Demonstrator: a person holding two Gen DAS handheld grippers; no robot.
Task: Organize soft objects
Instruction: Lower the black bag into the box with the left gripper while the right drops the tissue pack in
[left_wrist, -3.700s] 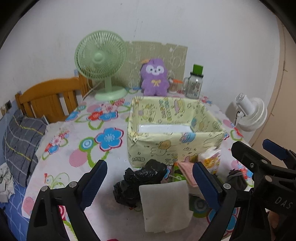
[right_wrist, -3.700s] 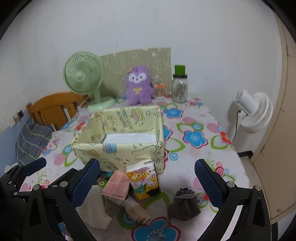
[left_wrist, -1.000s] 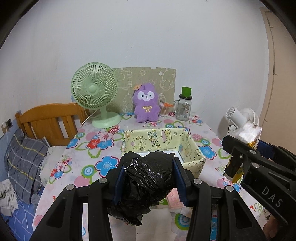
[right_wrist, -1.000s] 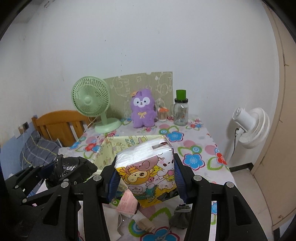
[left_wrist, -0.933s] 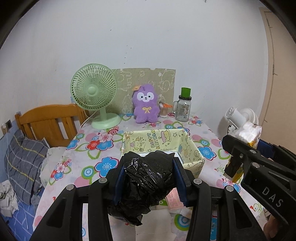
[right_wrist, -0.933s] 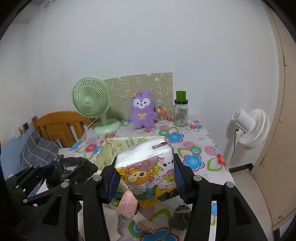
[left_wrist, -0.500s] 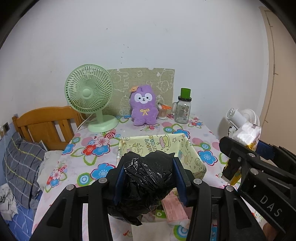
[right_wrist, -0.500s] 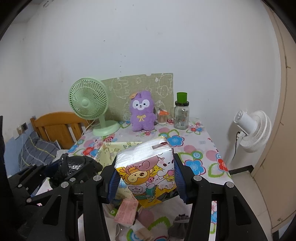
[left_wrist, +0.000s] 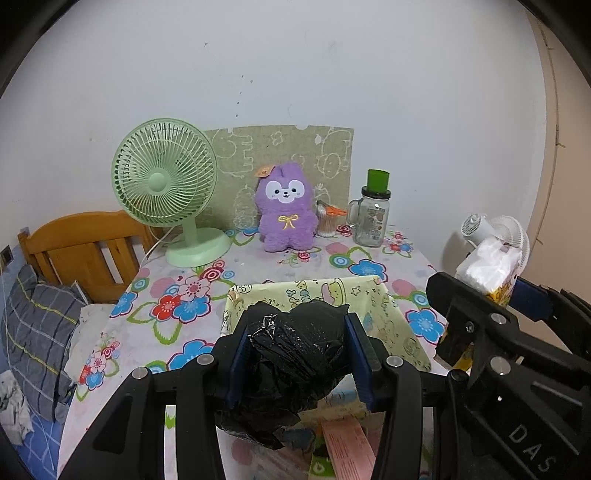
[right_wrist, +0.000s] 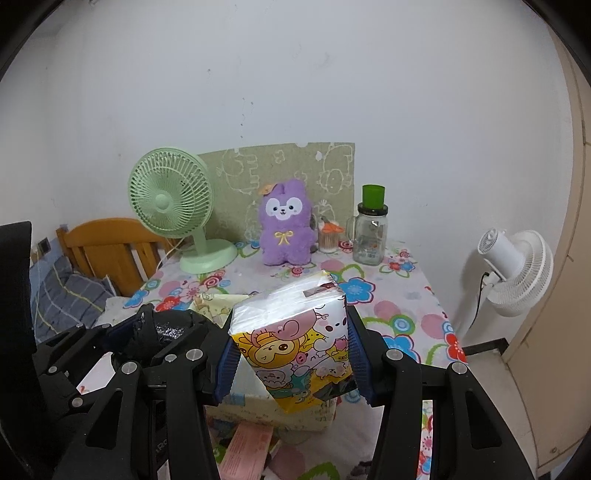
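My left gripper (left_wrist: 297, 360) is shut on a crumpled black plastic bag (left_wrist: 295, 365), held in the air over the near edge of the yellow cartoon-print box (left_wrist: 384, 321). My right gripper (right_wrist: 290, 360) is shut on a cartoon-printed tissue pack (right_wrist: 295, 347), also held up near the box (right_wrist: 214, 302). The right gripper and its tissue pack (left_wrist: 487, 269) show at the right of the left wrist view. The left gripper with the bag (right_wrist: 159, 332) shows at the left of the right wrist view. A pink cloth (left_wrist: 347, 450) lies on the table below.
On the flowered table (left_wrist: 177, 295) stand a green fan (left_wrist: 166, 192), a purple plush (left_wrist: 286, 210) and a glass jar with a green lid (left_wrist: 373, 218) at the back. A wooden chair (left_wrist: 81, 243) is at the left, a white fan (right_wrist: 513, 273) at the right.
Both grippers closed on their objects and lifted them off the table. In the last second both have moved forward and higher, toward the box.
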